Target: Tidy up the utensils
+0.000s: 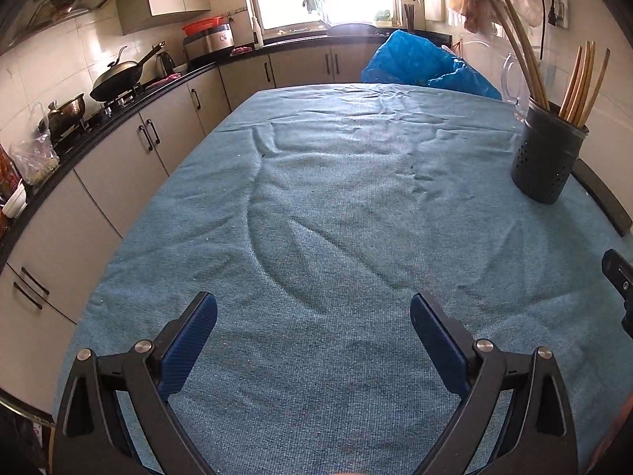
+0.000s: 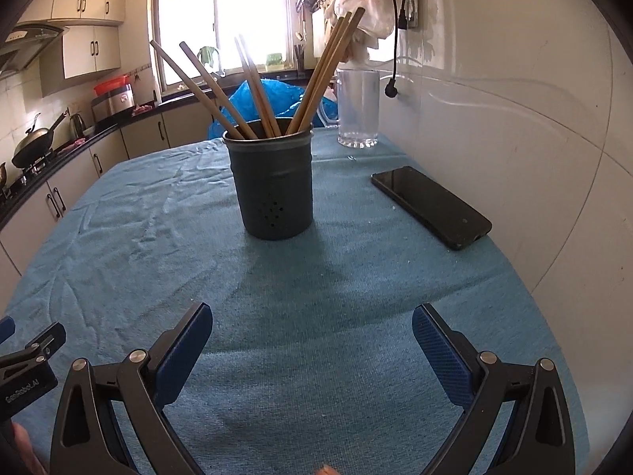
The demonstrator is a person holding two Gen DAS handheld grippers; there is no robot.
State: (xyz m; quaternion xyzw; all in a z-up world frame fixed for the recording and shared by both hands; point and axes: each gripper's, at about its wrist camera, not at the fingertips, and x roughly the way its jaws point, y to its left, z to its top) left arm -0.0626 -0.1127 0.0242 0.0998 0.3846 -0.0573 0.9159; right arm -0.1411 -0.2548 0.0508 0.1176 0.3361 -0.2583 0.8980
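Holder (image 2: 272, 186) ahead of right tongs (image 2: 312, 336)

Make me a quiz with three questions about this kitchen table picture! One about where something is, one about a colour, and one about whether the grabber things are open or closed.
1. Where are the wooden chopsticks?
A. Flat on the cloth
B. Standing in the dark holder
C. Held by a gripper

2. What colour is the tablecloth?
A. Red
B. Blue-green
C. White

3. How are the fingers of the right gripper?
A. Spread apart, holding nothing
B. Shut on a chopstick
C. Shut on the phone

Answers:
1. B: the chopsticks lean out of the top of the dark holder.
2. B: the cloth is teal all across the table.
3. A: only cloth shows between its fingers; the left gripper is spread the same way, and the black phone lies untouched on the cloth near the wall.
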